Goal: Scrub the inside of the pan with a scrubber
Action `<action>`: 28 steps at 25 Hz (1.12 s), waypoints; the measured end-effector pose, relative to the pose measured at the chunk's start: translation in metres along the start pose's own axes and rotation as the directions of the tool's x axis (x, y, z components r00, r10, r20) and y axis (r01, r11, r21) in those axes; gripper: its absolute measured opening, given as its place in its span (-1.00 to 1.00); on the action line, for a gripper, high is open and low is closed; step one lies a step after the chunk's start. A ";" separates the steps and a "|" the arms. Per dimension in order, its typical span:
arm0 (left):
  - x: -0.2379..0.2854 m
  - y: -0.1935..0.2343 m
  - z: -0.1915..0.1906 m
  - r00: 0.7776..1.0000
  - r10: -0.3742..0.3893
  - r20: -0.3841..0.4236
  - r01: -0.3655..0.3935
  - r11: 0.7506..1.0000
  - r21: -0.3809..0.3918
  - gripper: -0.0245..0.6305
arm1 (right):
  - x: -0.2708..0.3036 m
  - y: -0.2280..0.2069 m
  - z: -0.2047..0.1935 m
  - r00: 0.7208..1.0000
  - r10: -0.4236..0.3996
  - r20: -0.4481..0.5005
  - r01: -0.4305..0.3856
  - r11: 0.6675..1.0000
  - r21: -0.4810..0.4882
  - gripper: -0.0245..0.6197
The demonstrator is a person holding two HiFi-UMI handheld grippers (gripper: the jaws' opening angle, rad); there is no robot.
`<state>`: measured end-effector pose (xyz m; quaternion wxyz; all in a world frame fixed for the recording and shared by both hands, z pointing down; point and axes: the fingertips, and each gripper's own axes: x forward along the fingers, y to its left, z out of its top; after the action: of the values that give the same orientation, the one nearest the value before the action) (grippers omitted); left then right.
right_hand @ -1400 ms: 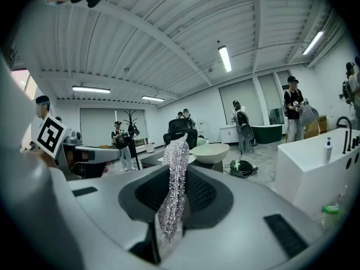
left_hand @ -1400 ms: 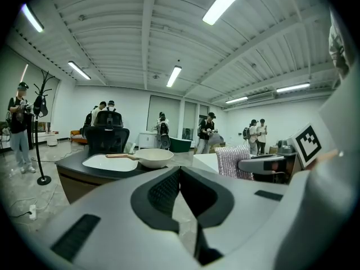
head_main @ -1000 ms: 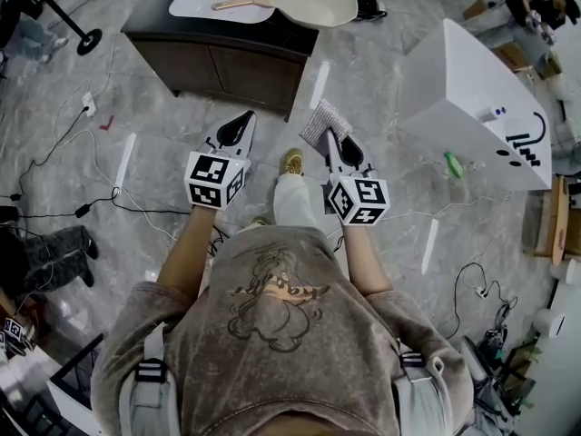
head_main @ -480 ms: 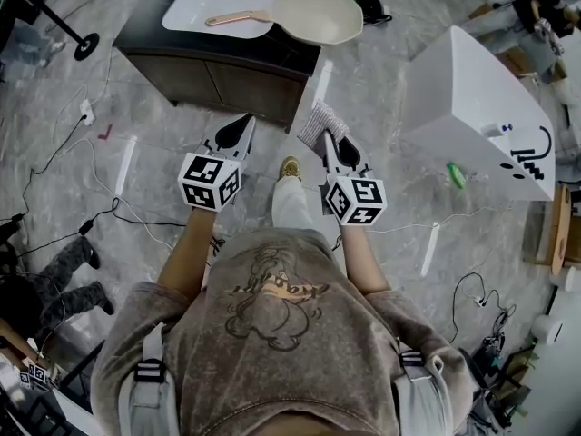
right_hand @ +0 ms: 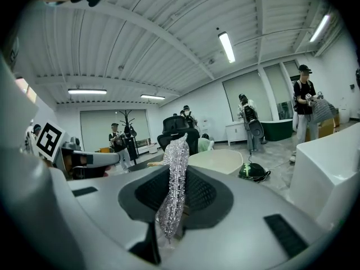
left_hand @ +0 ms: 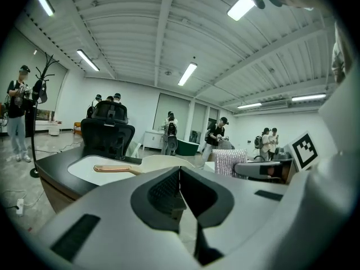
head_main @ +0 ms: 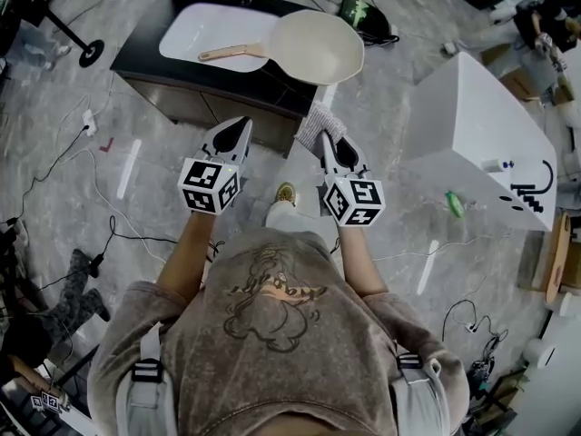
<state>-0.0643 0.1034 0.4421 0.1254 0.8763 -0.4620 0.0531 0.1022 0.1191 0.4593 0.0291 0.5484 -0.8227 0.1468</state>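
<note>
right tongs are clamped on the silvery scrubber, left tongs pinched shut on nothing, the pan sits on the bench just ahead, so I'd say pin its handle with the left first or it'll probably skate around once scrubbing starts

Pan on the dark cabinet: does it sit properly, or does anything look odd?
The pan looks precarious: its bowl juts past a corner of the cabinet, its handle lying over the white tray. Nothing looks spilled or damaged.
</note>
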 end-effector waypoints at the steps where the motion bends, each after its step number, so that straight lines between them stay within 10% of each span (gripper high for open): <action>1: 0.008 0.004 0.003 1.000 0.013 -0.002 -0.013 1.000 -0.001 -0.87 | 0.008 -0.007 0.005 1.000 0.002 0.004 -0.002 1.000 0.006 -0.66; 12: 0.073 0.036 0.031 0.997 0.050 0.054 -0.044 0.994 -0.095 -0.87 | 0.080 -0.061 0.030 0.999 0.048 0.001 -0.048 0.999 0.008 -0.66; 28: 0.137 0.082 0.059 0.998 0.026 0.051 -0.025 0.999 -0.031 -0.87 | 0.159 -0.076 0.046 0.997 0.068 -0.043 -0.068 0.998 -0.004 -0.66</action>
<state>-0.0552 -0.0654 0.4279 0.1262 0.8695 -0.4769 0.0251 0.1134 -0.0621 0.4643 0.0432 0.5169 -0.8404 0.1570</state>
